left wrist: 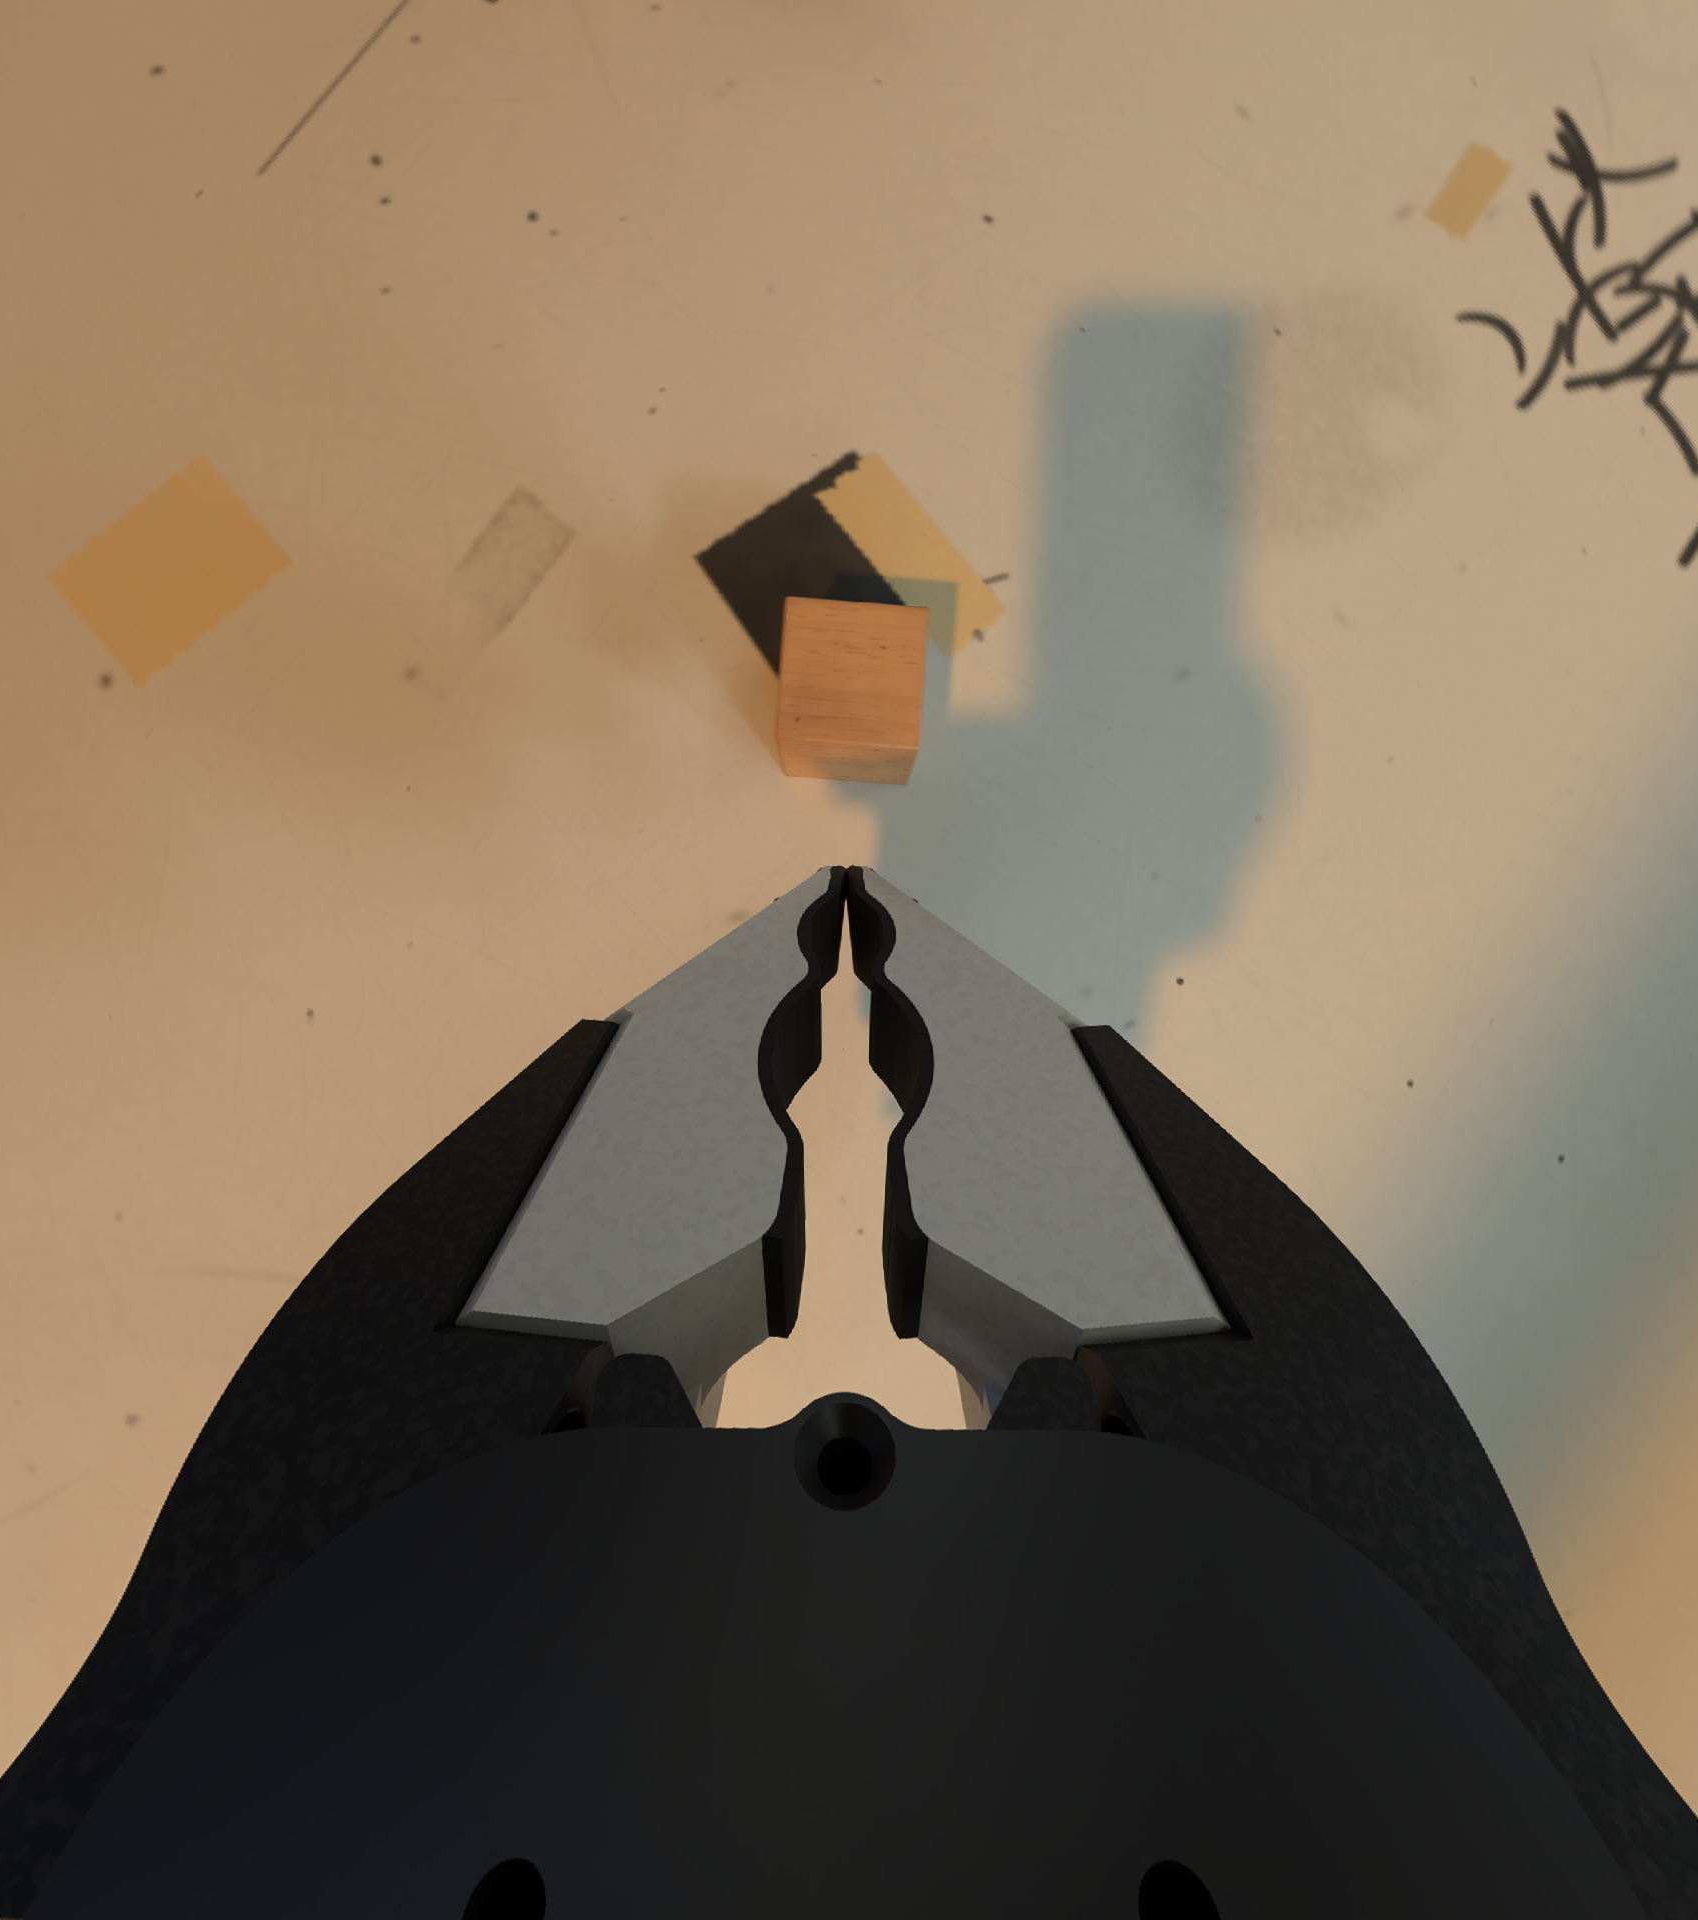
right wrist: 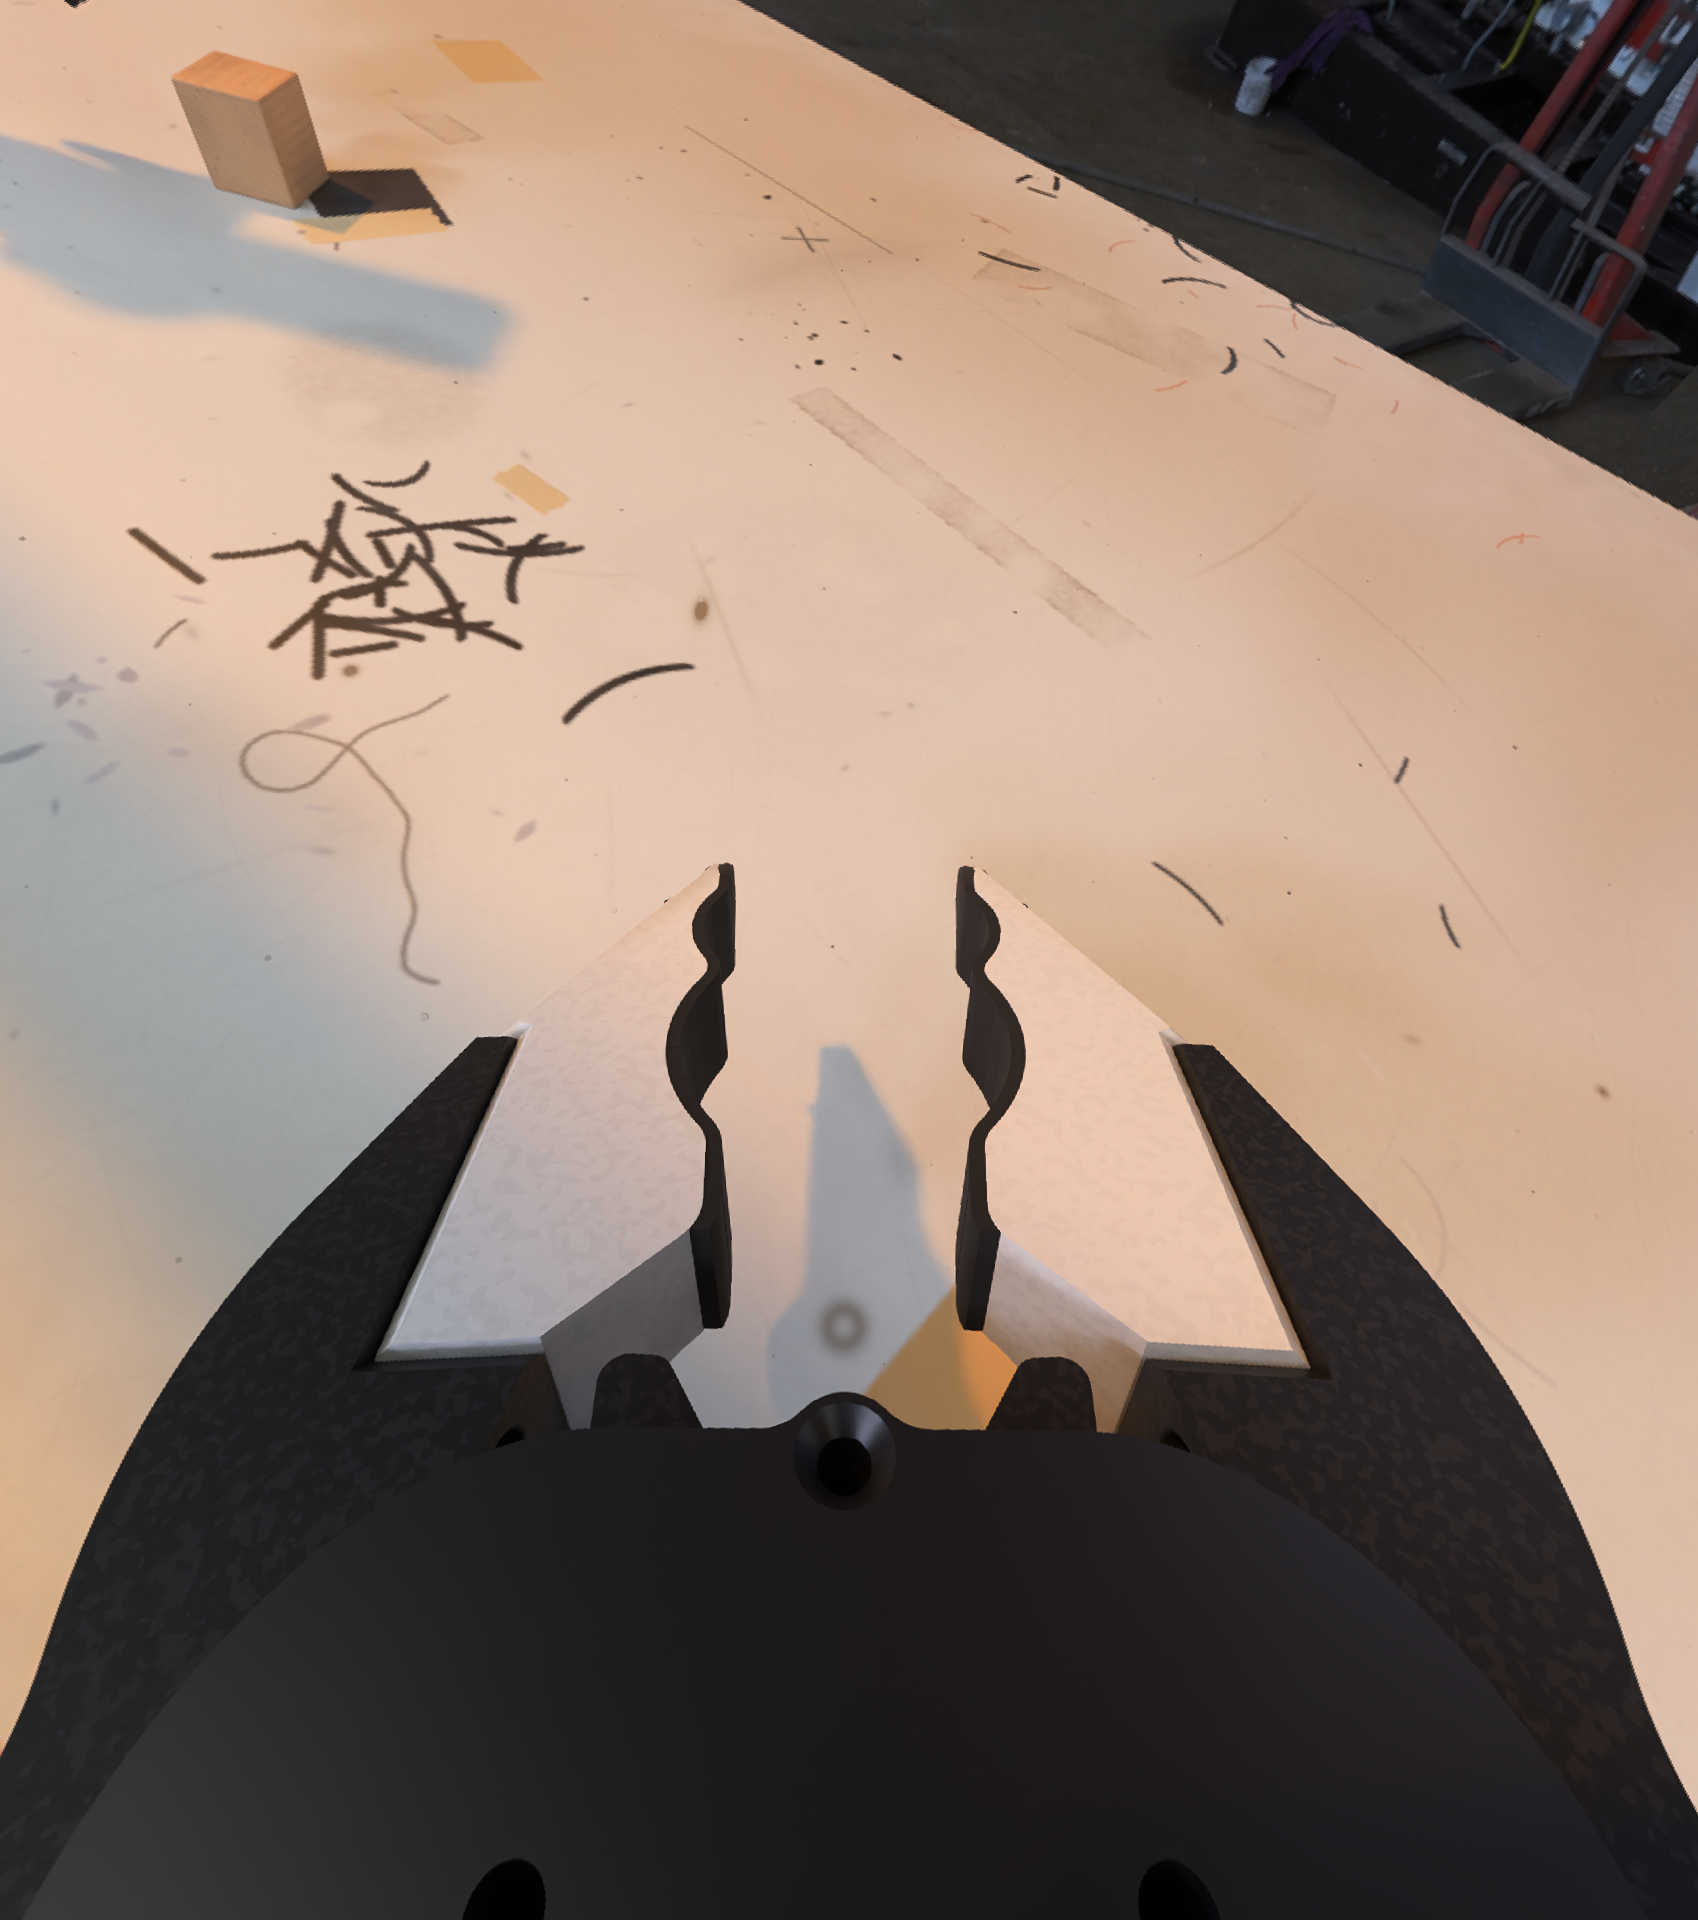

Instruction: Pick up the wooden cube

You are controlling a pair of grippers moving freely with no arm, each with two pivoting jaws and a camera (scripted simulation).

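Note:
The wooden cube (left wrist: pixel 852 686) stands on the tan table, just ahead of my left gripper (left wrist: pixel 845 871) and in line with it. The left gripper is above the table, its fingertips touching, shut and empty, with a gap between it and the cube. In the right wrist view the same cube (right wrist: pixel 247 127) stands far off at the upper left. My right gripper (right wrist: pixel 845 871) is open and empty, low over bare table, far from the cube.
A black and tan tape patch (left wrist: pixel 855 540) lies flat behind the cube. Dark scribble marks (right wrist: pixel 398 582) and tape squares (left wrist: pixel 170 566) mark the tabletop (right wrist: pixel 1032 623). The table's far edge and workshop racks (right wrist: pixel 1551 187) show at the upper right.

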